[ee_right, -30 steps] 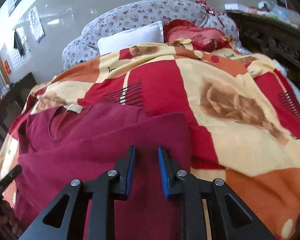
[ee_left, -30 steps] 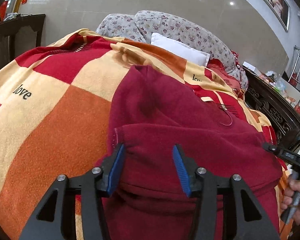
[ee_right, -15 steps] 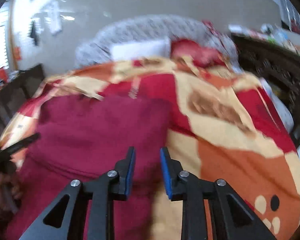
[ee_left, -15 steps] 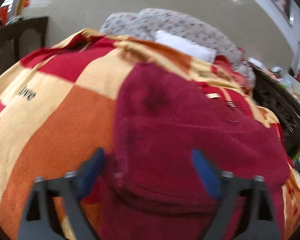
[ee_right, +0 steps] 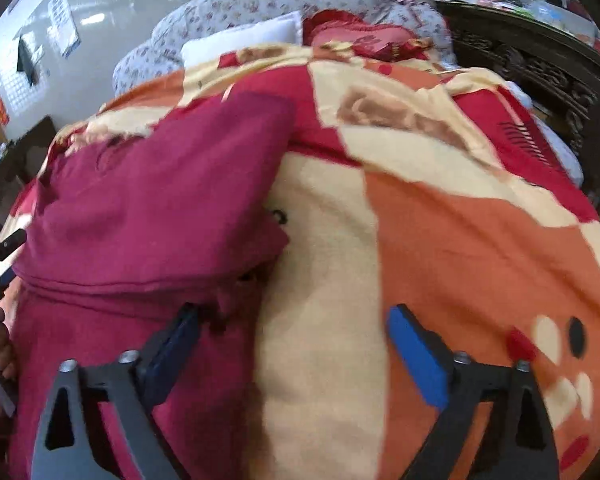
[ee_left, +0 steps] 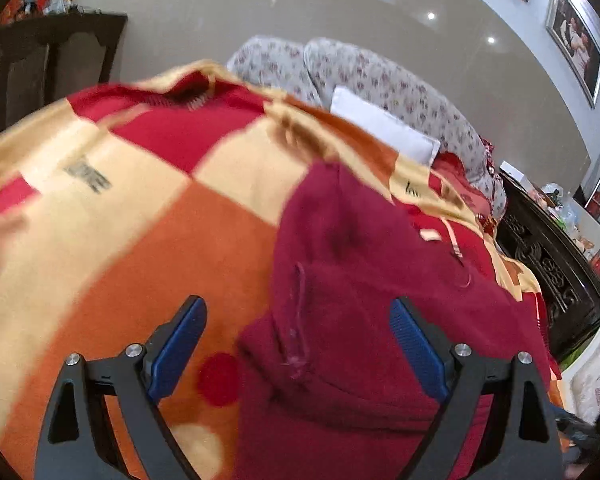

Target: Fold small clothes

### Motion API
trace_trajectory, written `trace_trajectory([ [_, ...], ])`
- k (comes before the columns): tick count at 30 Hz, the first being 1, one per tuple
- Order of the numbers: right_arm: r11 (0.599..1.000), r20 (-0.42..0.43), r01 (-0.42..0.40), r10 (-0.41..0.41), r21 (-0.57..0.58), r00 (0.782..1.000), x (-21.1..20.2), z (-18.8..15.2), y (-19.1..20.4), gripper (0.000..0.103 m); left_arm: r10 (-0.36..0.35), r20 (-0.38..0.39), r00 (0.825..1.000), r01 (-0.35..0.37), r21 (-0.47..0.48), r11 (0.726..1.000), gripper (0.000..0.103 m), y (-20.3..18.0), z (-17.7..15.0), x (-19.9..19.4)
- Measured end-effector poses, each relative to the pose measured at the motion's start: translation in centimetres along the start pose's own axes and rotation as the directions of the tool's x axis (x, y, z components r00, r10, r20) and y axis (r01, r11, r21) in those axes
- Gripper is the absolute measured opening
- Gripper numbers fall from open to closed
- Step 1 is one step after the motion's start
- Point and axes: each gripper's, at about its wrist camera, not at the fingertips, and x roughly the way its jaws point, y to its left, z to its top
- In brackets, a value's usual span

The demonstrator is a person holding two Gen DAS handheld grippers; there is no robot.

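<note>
A maroon sweater (ee_left: 380,280) lies folded on the checked blanket (ee_left: 140,220) that covers the bed. Its long axis runs from the near edge of the blanket toward the white pillow (ee_left: 384,128) at the head end, with the collar and its small pale label (ee_left: 430,235) on the pillow side. A doubled-over layer crosses the near part of the sweater, and its hem shows as a straight stitched line in the right wrist view, where the sweater (ee_right: 152,200) fills the left half of the blanket (ee_right: 460,240). A seam ridge runs down the sweater's left edge in the left wrist view.

No containers show; the sweater rests directly on the blanket. Beyond the white pillow (ee_right: 240,40) stand the flowered cushions (ee_left: 380,76), with a dark carved bed frame (ee_left: 548,264) along the blanket's right side.

The left gripper (ee_left: 298,330) is spread wide and holds nothing. Its left pad hangs over the orange square of the blanket and its right pad over the sweater, so the sweater's left edge lies between them. Whether either pad touches fabric cannot be told.

The right gripper (ee_right: 294,340) is likewise spread wide and empty. Its left pad sits at the sweater's right edge, just beside the folded hem, and its right pad hangs over bare blanket.
</note>
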Motion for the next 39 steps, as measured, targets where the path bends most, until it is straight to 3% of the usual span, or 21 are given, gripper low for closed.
trace_trajectory([
  [3, 0.999, 0.043, -0.037, 0.038, -0.025, 0.998, -4.7, -0.1, 0.2, 0.092, -0.036, -0.06, 0.998, 0.042, 0.094, 0.995, 0.092, -0.6, 0.7, -2.9],
  [6, 0.994, 0.067, -0.067, 0.073, -0.087, 0.995, -10.1, -2.4, 1.3, 0.092, -0.084, -0.131, 0.988, 0.112, 0.228, 0.967, 0.092, -1.1, -0.5, -6.9],
  [10, 0.987, 0.067, -0.09, 0.1, -0.136, 0.993, -15.7, -7.2, 2.5, 0.092, -0.12, -0.251, 0.96, 0.2, 0.32, 0.926, 0.092, 0.0, -5.3, -11.6],
  [13, 0.976, 0.045, -0.155, 0.163, -0.151, 0.986, -18.0, -11.8, 2.7, 0.092, -0.131, -0.267, 0.955, 0.213, 0.304, 0.929, 0.092, 2.4, -8.7, -14.7],
  [15, 0.971, 0.03, -0.162, 0.17, -0.176, 0.985, -18.6, -15.1, 3.1, 0.088, -0.154, -0.289, 0.945, 0.23, 0.249, 0.941, 0.092, 3.9, -10.3, -15.9],
  [18, 0.965, 0.002, -0.142, 0.146, -0.222, 0.989, -17.9, -19.2, 3.8, 0.058, -0.17, -0.305, 0.937, 0.249, 0.239, 0.939, 0.092, 5.4, -12.7, -17.5],
  [19, 0.964, -0.007, -0.159, 0.161, -0.211, 0.987, -17.6, -19.8, 3.7, 0.054, -0.164, -0.301, 0.939, 0.243, 0.247, 0.938, 0.092, 5.4, -13.4, -18.0],
  [24, 0.971, -0.028, -0.188, 0.186, -0.147, 0.982, -16.2, -21.9, 3.5, 0.052, -0.199, -0.335, 0.921, 0.284, 0.228, 0.932, 0.092, 6.1, -15.6, -19.3],
  [28, 0.965, 0.002, -0.221, 0.224, -0.141, 0.975, -16.4, -21.4, 4.0, 0.038, -0.194, -0.345, 0.919, 0.298, 0.281, 0.912, 0.092, 5.1, -16.6, -19.8],
  [31, 0.961, -0.016, -0.214, 0.215, -0.175, 0.977, -15.9, -21.7, 4.9, 0.038, -0.19, -0.344, 0.92, 0.297, 0.293, 0.909, 0.092, 4.7, -17.1, -19.9],
  [33, 0.965, -0.004, -0.229, 0.23, -0.131, 0.973, -15.8, -21.9, 4.5, 0.038, -0.222, -0.351, 0.91, 0.326, 0.273, 0.905, 0.092, 4.5, -17.3, -20.2],
  [36, 0.961, 0.01, -0.259, 0.261, -0.097, 0.965, -15.9, -21.8, 4.2, 0.038, -0.291, -0.382, 0.877, 0.397, 0.237, 0.887, 0.091, 3.9, -17.5, -20.3],
  [39, 0.961, 0.001, -0.267, 0.267, -0.077, 0.964, -15.3, -22.0, 4.0, 0.038, -0.281, -0.387, 0.878, 0.384, 0.221, 0.896, 0.088, 3.7, -17.8, -19.7],
])
